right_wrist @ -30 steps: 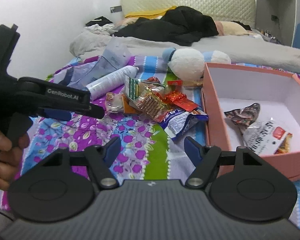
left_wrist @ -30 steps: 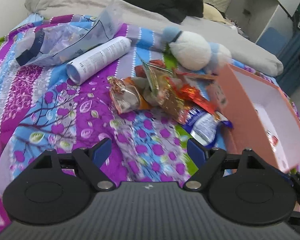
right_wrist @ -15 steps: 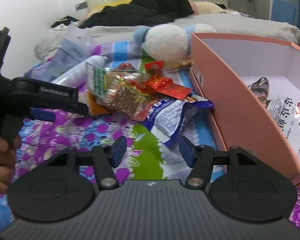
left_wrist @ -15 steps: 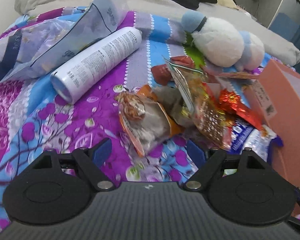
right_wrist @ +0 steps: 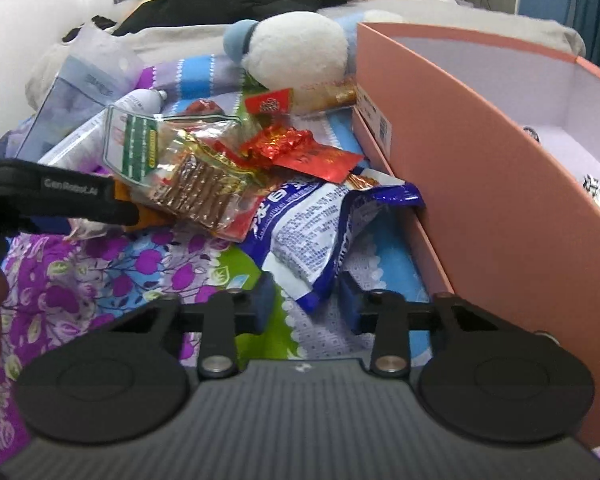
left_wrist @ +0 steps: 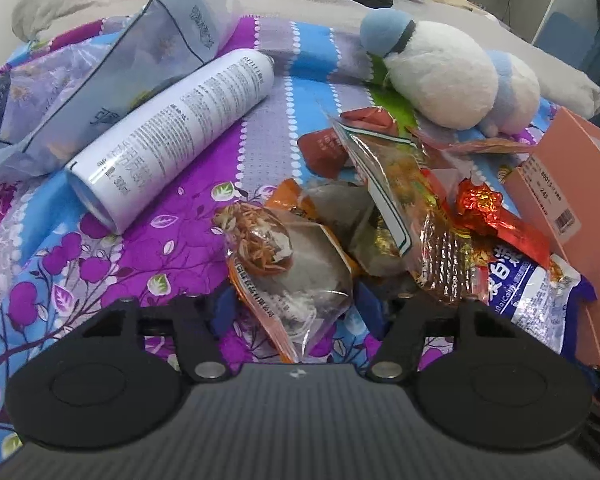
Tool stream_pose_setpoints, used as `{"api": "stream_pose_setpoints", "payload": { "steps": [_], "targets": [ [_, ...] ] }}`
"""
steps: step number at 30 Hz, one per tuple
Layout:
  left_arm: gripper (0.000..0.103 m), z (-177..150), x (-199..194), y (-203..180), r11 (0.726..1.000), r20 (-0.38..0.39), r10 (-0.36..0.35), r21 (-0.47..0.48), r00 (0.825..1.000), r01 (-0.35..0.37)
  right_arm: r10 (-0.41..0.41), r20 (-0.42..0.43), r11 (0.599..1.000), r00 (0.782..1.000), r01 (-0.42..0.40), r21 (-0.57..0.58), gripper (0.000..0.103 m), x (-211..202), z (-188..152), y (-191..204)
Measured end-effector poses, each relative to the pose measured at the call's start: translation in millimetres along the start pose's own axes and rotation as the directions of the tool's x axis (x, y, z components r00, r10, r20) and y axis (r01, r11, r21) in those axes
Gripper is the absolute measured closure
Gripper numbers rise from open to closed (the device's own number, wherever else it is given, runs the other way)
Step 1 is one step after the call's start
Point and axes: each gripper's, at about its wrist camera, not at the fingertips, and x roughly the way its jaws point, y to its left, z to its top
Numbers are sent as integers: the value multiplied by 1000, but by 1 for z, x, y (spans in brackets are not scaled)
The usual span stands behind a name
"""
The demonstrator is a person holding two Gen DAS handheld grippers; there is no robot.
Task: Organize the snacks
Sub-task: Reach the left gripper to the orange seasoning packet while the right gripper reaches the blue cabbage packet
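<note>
On the bed: both grippers have dropped in low over the snack pile on the floral sheet point(left_wrist: 80, 264), far closer than 1 second ago.
Left gripper point(left_wrist: 296, 308): spread wide, nothing gripped; its 2 blue fingers now straddle the clear orange-edged packet point(left_wrist: 288, 272), which 1 second ago lay well ahead of it.
Right gripper point(right_wrist: 304, 304): also spread and empty; the lower corner of the blue-and-white packet point(right_wrist: 312, 232) now sits between its fingers, where before there was only sheet.
Pile: the gold-foil packet point(right_wrist: 192, 176) and the red foil wrapper point(right_wrist: 296, 150) lie on top, both overlapping the blue-and-white packet; nothing has left the pile yet.
Pink box point(right_wrist: 480, 168): just beside the pile on the right; at least 1 packet shows inside at the far right edge.
Clutter: the white spray can point(left_wrist: 172, 132) and the plush toy point(left_wrist: 440, 72) lie near the snacks, untouched.
What it means: looks like a double pick is lined up, 1 packet per gripper; closing is likely next, then a short carry into the box.
Risk: the thin film may crumple or drag neighbours along.
</note>
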Motion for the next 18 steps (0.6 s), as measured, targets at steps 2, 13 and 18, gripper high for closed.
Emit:
{"api": "stream_pose_setpoints", "payload": {
  "steps": [2,13,18],
  "targets": [
    [39,-1,-2,-1,1000,7,9,0,1000,-9,-1,-5,1000,1000,1,3,77,-1,1,-2],
    [44,-21,-40,-5,997,22,44,-60,999,-43,25,-2,1000,1000,-25,-15,85,-27,0,0],
    [45,-39,-69,-5,993,24,52,-107,998,-49,33,-13,999,999,-33,-8,86,-45,-7,-4]
  ]
}}
